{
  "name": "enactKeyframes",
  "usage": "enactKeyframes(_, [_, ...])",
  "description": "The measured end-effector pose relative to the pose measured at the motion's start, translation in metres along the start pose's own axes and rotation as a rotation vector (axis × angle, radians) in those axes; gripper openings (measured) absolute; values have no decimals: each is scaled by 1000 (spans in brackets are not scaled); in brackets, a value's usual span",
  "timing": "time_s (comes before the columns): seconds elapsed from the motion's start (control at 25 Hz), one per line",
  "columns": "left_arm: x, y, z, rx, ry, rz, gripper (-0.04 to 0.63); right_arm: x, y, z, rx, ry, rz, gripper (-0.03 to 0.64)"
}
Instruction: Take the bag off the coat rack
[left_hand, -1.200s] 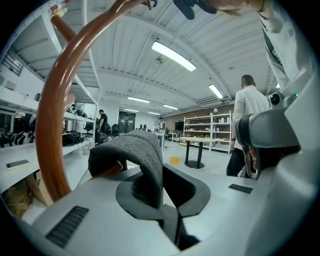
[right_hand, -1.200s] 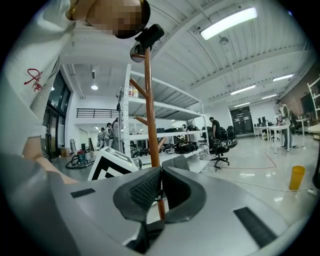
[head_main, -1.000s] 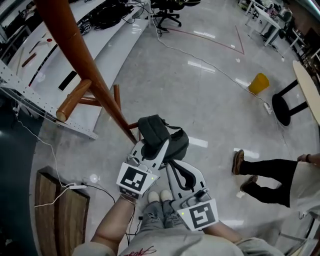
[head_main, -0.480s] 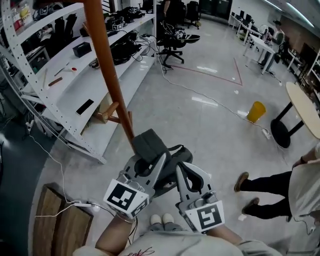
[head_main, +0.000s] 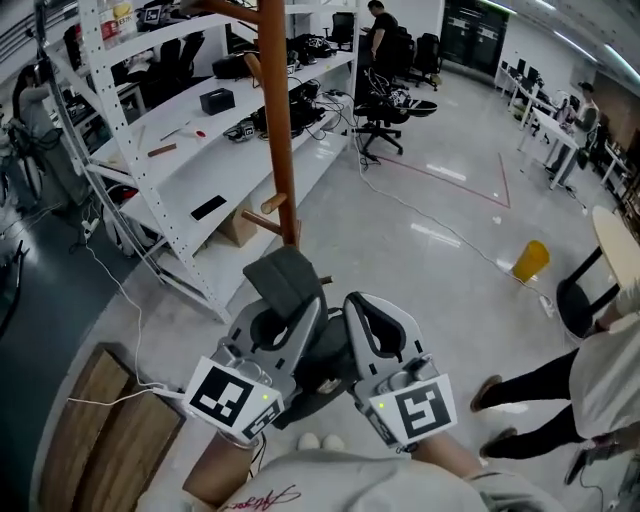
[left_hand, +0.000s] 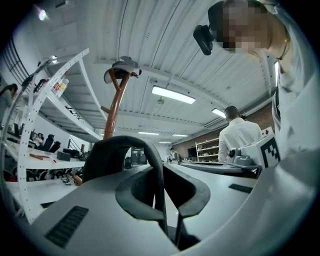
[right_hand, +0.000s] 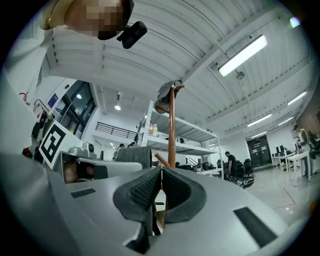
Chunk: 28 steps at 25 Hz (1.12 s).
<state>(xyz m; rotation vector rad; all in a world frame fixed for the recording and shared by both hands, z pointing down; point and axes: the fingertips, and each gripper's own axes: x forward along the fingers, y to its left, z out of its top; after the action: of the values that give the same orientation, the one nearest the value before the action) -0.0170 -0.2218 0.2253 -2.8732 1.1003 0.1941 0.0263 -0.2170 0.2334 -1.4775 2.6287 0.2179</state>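
The left gripper (left_hand: 160, 171) is clenched on a dark strap of the bag (head_main: 283, 278), the loop arching over its jaws in the left gripper view. The right gripper (right_hand: 160, 172) has its pads pressed together at the tips; whether any strap is nipped lower down I cannot tell. In the head view the two grippers sit side by side. The bag is bunched on top of the left one and hangs dark between them, off the pegs and in front of the coat rack (head_main: 272, 120). A second ago the head view looked almost straight down: the rack's pole slanted across the upper left corner and the bag hung low by its foot. Now the view has lifted, the pole stands upright in it, the bag sits higher, and the white shelving (head_main: 150, 170) along the left edge has come into sight. The yellow bin (head_main: 530, 260) and the bystander's legs (head_main: 530, 380) have slid down the right side. By count: two grippers, each with one marker cube; one bag; one coat rack, a grey cap (left_hand: 122, 66) on its top; one yellow bin.
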Motion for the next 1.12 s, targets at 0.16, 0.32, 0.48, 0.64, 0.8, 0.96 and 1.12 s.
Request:
enactKeyframes(0.16, [-26,9,0,-4,12,83,37,5,20,1,14,-16,61,20])
enactKeyframes(0.32, [-54,21,-1,-8,19,166,37,13,43,2,46,-20,122,20])
enactKeyframes(0.48, [-74,31,1,-4,21,224,37,18,60,5,69,-32,167,20])
enactKeyframes(0.64, [-86,40,2,16,20,274,37,24,75,4,81,-28,217,20])
enactKeyframes(0.8, [-93,45,-1,14,20,307,37,28,85,2,59,-19,230,20])
enactKeyframes(0.96, [-94,45,-2,-1,16,309,37,26,87,1,54,-19,230,18])
enactKeyframes(1.12, [-93,42,-3,-8,18,295,37,24,88,3,35,-25,218,18])
